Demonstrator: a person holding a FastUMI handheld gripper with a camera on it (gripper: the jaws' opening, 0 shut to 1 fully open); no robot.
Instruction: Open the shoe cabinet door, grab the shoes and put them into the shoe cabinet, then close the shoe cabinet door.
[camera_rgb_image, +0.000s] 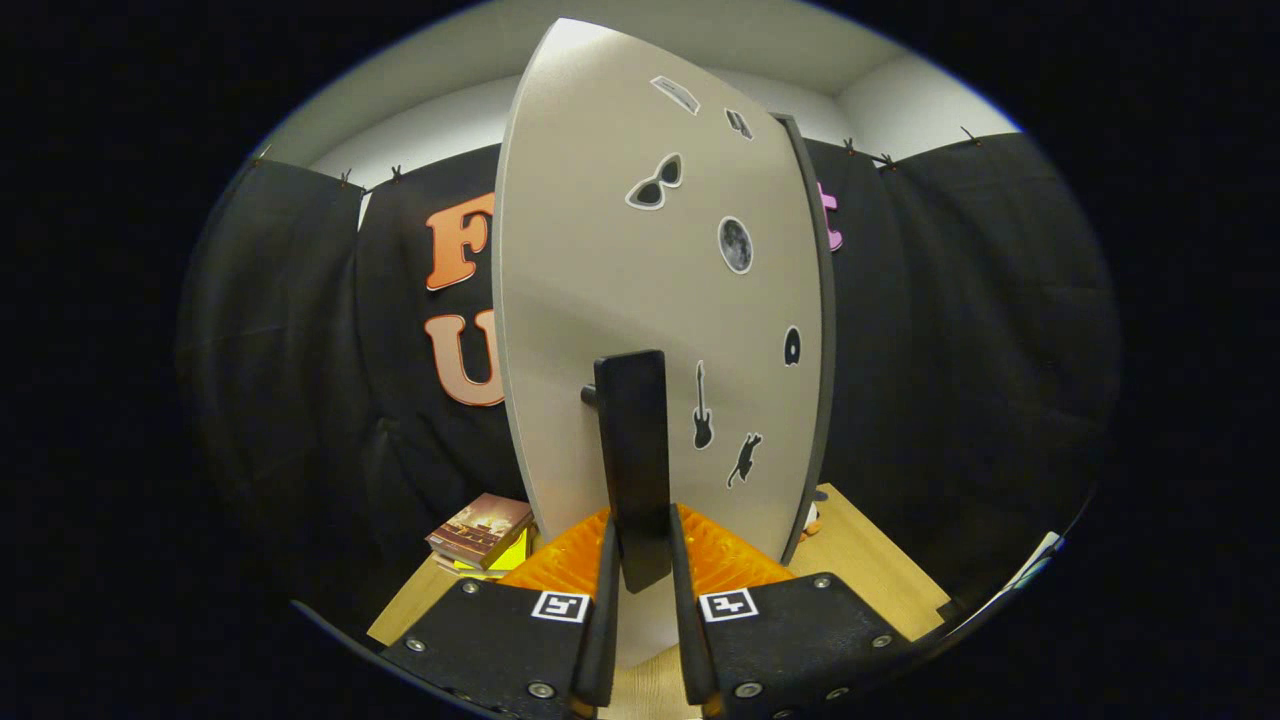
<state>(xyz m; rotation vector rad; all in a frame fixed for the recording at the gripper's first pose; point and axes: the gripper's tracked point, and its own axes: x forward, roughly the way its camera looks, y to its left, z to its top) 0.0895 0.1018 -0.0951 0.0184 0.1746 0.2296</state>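
While the gripper (640, 585) sits low in the centre of the frame, its two fingers are closed in on the tall dark bar handle (632, 450) of the pale grey, sticker-dotted cabinet door (600, 270). The handle stands upright between them, and each finger looks to be touching a side of it, so I read the jaws as pinching the handle.

The door takes up the middle of the frame, seen at an angle, with its dark edge (822, 330) on the right. Whether it is partly swung open or closed I cannot tell from here. No shoes in sight at this angle.

A light wooden tabletop (870, 570) runs across the lower part of the frame. A small stack of books (480, 535), brown cover over yellow, lies at lower left, well to the left of the fingers.

Judgement: the door step is in hand, most likely the opening, since no shoes appear loaded. Next move calls for keeping the pinch firm and drawing the handle along the door's hinge arc, not straight back, or the fingers may slip off the bar.
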